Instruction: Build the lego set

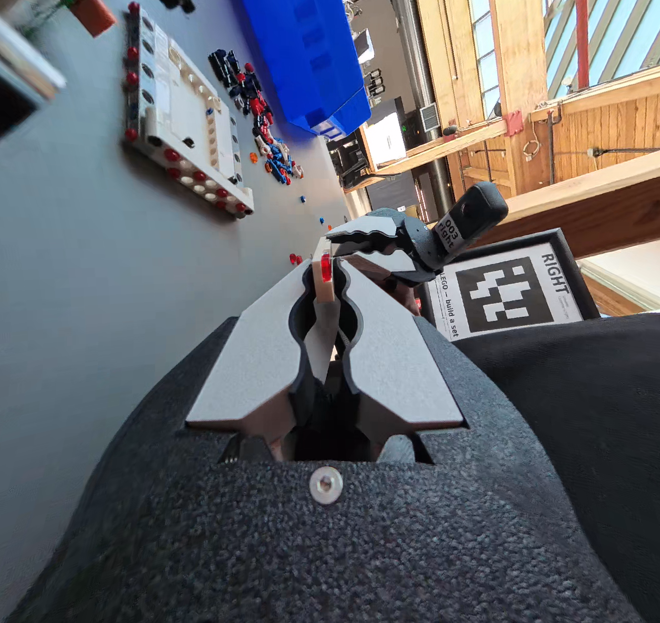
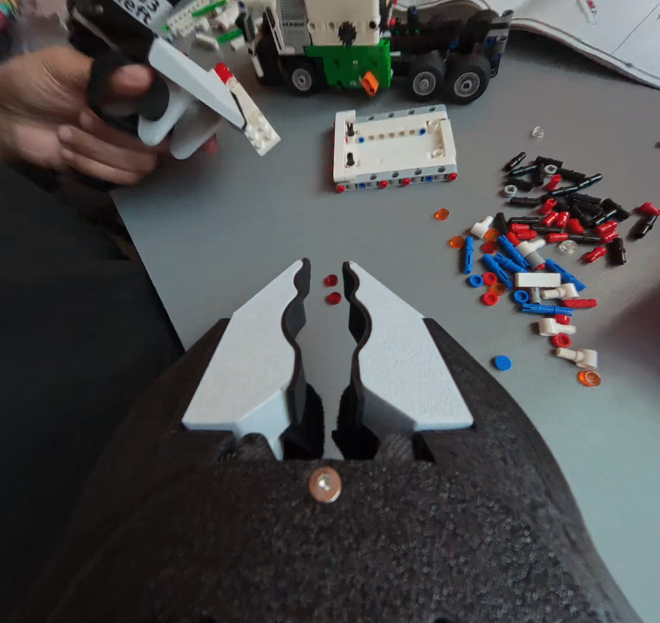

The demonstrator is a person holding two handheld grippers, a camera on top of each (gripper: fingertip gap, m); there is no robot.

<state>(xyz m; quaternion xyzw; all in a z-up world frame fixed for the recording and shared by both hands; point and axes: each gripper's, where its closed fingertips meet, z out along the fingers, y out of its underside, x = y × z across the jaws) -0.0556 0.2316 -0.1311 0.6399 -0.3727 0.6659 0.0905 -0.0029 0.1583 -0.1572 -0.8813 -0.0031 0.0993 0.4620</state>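
Clamped in the left hand-held gripper [image 1: 325, 277] is a thin white plate [image 1: 324, 281] carrying a small red transparent stud [image 1: 325, 266]; both pads press on the plate's flat faces, and its far end sticks out past the fingertips. From the right wrist view the same plate [image 2: 255, 124] juts from the left hand-held gripper [image 2: 243, 120], held by a person's hand [image 2: 71, 120] above the grey bench [image 2: 250, 213], with the red stud [image 2: 223, 70] at the plate's upper end.

Beside it, the right hand-held gripper [image 2: 325, 266] is open and holds nothing. Between its parted fingertips, on the bench below, lie 2 round red studs [image 2: 332, 290], neither touched by a pad. In the left wrist view the right hand-held gripper [image 1: 339, 249] sits just beside the plate's tip, jaws apart; whether it touches the plate I cannot tell.

Farther out on the bench rests a white and grey frame assembly [image 2: 393, 149] with red and blue pins along its edge. To its right is a scatter of loose small parts [image 2: 546, 249] in black, red, blue, white and orange. Behind stands a toy truck [image 2: 357, 34] in white, green and black, with an open instruction booklet [image 2: 589, 9] next to it. A blue bin [image 1: 303, 45] stands at the bench's far side, and a framed marker card [image 1: 507, 288] stands near the right hand-held gripper.
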